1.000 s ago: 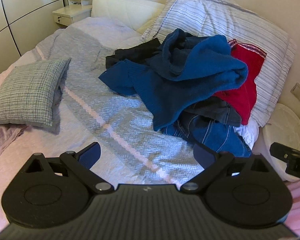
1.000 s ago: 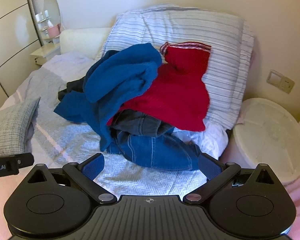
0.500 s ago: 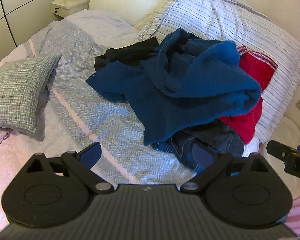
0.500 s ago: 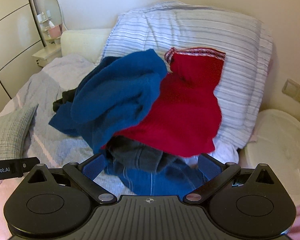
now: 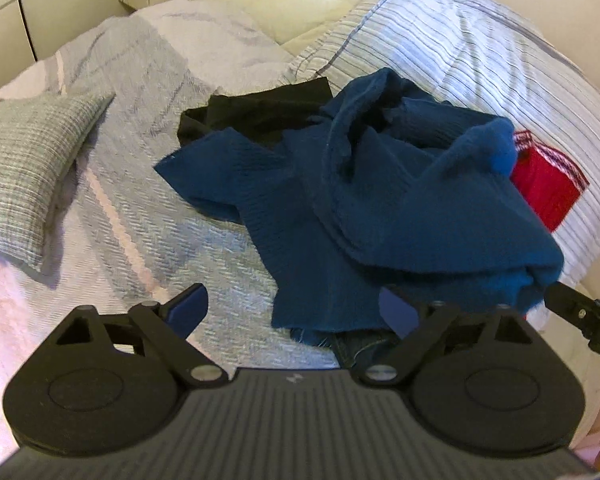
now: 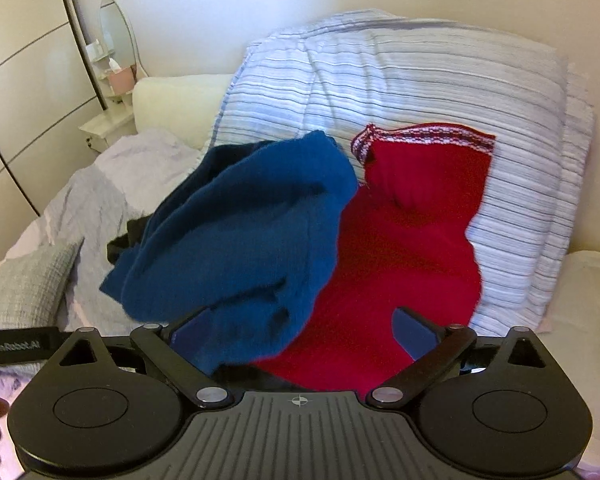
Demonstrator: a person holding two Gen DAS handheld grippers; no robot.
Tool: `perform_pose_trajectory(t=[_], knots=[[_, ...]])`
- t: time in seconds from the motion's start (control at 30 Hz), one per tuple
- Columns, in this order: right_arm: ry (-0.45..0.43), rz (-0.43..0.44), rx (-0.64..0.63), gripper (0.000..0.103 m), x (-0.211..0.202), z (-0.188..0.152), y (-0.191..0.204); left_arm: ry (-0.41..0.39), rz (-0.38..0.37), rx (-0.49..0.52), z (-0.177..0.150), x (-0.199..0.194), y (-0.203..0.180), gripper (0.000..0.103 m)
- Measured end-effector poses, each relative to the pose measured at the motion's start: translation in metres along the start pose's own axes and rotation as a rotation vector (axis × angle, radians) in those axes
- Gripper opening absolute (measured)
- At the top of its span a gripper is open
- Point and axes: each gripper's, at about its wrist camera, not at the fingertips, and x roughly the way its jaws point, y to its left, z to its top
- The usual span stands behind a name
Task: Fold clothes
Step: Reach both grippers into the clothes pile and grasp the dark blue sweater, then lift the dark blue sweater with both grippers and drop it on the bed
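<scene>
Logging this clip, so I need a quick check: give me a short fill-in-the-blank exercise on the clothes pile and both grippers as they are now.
1. The garment on top of the pile is the ____ sweater.
2. The red sweater leans against the ____ pillow.
3. The right gripper is ____, with nothing held.
4. The left gripper is open above the edge of the ____ sweater.

Missing words: blue; striped; open; blue

We read only "GenRobot.AI", blurred white lettering on the black bar at the right wrist view's left edge.
</scene>
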Motion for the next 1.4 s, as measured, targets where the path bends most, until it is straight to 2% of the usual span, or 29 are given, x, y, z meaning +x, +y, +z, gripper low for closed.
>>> perform_pose_trajectory(t=[0.2, 0.37, 0.5, 0.53, 0.57, 0.63, 0.7, 0.73, 0.77, 0.8, 0.83, 0.87, 0.93, 1.17, 1.3, 1.4], knots=[[0.005, 0.092, 0.138, 0.098, 0.026, 0.022, -0.024, 0.013, -0.020, -0.054, 0.023, 0.028, -0.001, 0.089], [0.037, 0.188, 0.341, 0.098, 0.050, 0.037, -0.049, 0.031, -0.032, -0.111, 0.042, 0.053, 0.004, 0.089], [0.077, 0.222, 0.471, 0.098, 0.069, 0.043, -0.067, 0.061, -0.062, -0.171, 0.051, 0.076, 0.009, 0.089], [0.079, 0.233, 0.499, 0.095, 0.073, 0.044, -0.070, 0.065, -0.069, -0.182, 0.052, 0.080, 0.009, 0.089], [0.080, 0.246, 0.522, 0.086, 0.076, 0.044, -0.073, 0.070, -0.079, -0.190, 0.054, 0.085, 0.009, 0.089], [0.097, 0.260, 0.541, 0.077, 0.084, 0.047, -0.077, 0.081, -0.100, -0.205, 0.057, 0.096, 0.006, 0.088], [0.128, 0.271, 0.556, 0.066, 0.094, 0.048, -0.079, 0.094, -0.136, -0.224, 0.057, 0.105, 0.006, 0.084], [0.136, 0.277, 0.567, 0.053, 0.097, 0.047, -0.079, 0.101, -0.154, -0.234, 0.057, 0.109, 0.005, 0.073], [0.136, 0.280, 0.578, 0.039, 0.099, 0.047, -0.080, 0.108, -0.172, -0.243, 0.058, 0.113, 0.005, 0.056], [0.128, 0.275, 0.577, 0.031, 0.099, 0.048, -0.080, 0.114, -0.190, -0.253, 0.058, 0.117, 0.005, 0.047], [0.117, 0.279, 0.564, 0.023, 0.097, 0.050, -0.078, 0.114, -0.207, -0.252, 0.058, 0.117, 0.005, 0.030], [0.104, 0.288, 0.545, 0.018, 0.095, 0.052, -0.077, 0.113, -0.224, -0.250, 0.057, 0.116, 0.006, 0.017], [0.070, 0.312, 0.517, 0.015, 0.087, 0.057, -0.072, 0.105, -0.238, -0.232, 0.057, 0.113, 0.007, 0.006], [-0.071, 0.464, 0.308, 0.012, 0.040, 0.075, -0.021, -0.046, -0.228, -0.182, 0.055, 0.059, 0.024, 0.004], [-0.111, 0.559, 0.197, 0.012, 0.013, 0.078, 0.021, -0.141, -0.214, -0.207, 0.050, 0.009, 0.050, 0.004], [-0.135, 0.661, 0.125, 0.012, -0.010, 0.078, 0.057, -0.220, -0.197, -0.246, 0.036, -0.035, 0.076, 0.004]])
